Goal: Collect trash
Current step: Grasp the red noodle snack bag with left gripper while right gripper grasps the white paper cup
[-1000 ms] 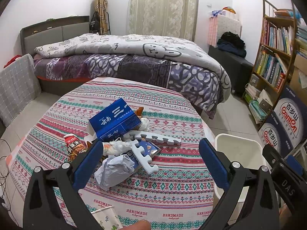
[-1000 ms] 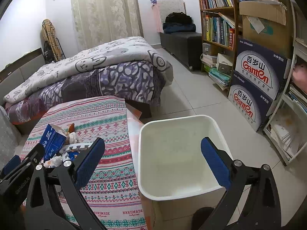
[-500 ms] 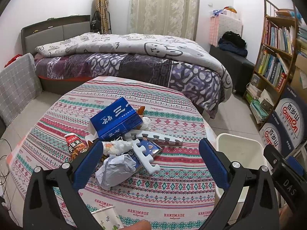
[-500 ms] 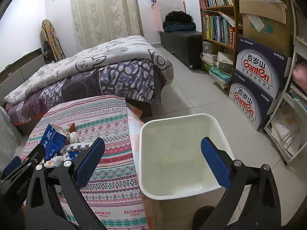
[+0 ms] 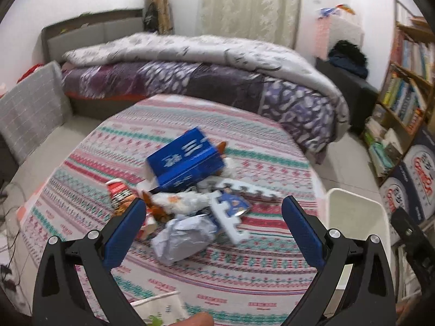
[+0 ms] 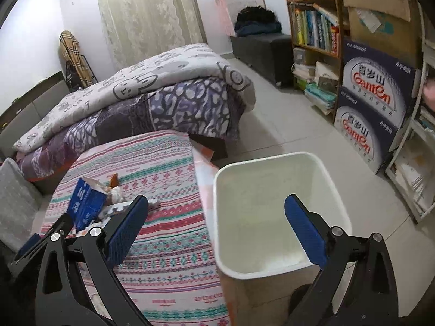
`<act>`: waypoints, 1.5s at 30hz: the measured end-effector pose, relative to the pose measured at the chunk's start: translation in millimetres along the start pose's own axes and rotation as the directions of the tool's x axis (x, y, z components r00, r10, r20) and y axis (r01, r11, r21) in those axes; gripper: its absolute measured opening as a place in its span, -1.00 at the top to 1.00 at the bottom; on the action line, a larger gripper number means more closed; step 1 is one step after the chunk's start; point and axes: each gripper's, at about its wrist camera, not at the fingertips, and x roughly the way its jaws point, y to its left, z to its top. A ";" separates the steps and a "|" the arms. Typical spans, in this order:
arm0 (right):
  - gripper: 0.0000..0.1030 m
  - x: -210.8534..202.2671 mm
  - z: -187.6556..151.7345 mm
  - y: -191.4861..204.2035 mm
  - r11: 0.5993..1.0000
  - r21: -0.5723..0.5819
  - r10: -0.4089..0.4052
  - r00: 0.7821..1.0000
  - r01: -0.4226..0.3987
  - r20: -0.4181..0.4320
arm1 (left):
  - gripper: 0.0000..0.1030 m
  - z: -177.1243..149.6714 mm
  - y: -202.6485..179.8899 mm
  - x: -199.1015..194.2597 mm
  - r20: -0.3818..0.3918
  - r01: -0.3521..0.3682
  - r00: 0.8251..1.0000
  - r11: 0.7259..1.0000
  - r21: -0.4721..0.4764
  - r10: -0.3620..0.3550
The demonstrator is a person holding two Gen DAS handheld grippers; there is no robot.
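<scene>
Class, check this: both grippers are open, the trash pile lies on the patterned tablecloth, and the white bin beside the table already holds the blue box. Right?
Not quite. The white bin is empty in the right wrist view; the blue box sits in the trash pile on the tablecloth. The rest stands.

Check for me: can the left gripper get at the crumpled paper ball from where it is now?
Probably yes. The left gripper is open, the crumpled paper ball lies at the pile's near edge between its fingers, and nothing sits in front.

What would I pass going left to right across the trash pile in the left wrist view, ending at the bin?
Red snack packet → crumpled white paper → white foam puzzle piece → bare strip of patterned tablecloth → white bin. The blue box sits farther back above the pile, so it is left out.
</scene>
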 end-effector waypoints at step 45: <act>-0.87 25.7 -159.7 206.7 0.615 -0.455 0.196 0.684 -0.644 -0.703 | 0.06 20.8 214.0 98.8 -0.390 0.026 0.884 0.862 -0.507 -0.256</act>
